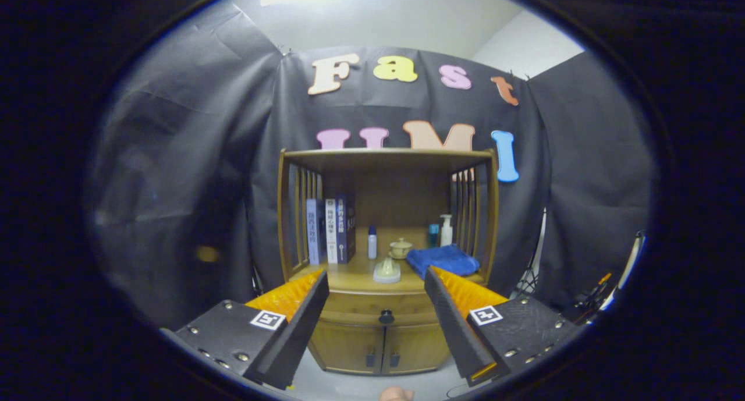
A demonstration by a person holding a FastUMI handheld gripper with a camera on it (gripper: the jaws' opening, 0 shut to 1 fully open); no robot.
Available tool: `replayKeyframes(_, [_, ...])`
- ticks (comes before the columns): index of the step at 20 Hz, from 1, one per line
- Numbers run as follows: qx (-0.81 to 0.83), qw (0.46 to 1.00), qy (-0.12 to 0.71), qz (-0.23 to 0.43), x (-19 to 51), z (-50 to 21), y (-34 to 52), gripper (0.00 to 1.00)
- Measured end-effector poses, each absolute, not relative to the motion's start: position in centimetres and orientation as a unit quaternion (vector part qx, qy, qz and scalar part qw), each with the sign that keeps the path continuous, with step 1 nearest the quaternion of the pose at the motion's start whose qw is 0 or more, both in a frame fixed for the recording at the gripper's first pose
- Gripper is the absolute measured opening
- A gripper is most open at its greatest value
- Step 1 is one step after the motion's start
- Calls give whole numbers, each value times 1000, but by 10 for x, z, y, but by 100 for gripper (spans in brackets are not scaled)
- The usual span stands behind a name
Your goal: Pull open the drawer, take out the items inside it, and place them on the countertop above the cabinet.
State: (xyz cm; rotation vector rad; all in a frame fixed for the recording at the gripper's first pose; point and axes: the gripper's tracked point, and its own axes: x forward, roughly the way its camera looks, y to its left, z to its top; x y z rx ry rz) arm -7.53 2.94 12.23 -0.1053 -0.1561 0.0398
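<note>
Wooden cabinet [384, 331] stands beyond your gripper [376, 284], whose fingers are spread wide and hold nothing. Its drawer [378, 304] sits closed, dark knob [386, 316] between the fingers. A blue cloth [443, 260] and cream pieces already lie on the countertop [349, 277], so this fits either drawer-still-full or emptied-and-closed.

Gripper camera – near, facing cabinet [384, 308].
</note>
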Motion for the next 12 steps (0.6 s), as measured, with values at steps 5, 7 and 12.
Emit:
replayKeyframes(5, [-49,997,-64,16,-76,118,16,99])
replayKeyframes(7, [-46,997,-65,18,-76,117,15,99])
replayKeyframes(12, [-26,997,-65,30,-82,117,9,99])
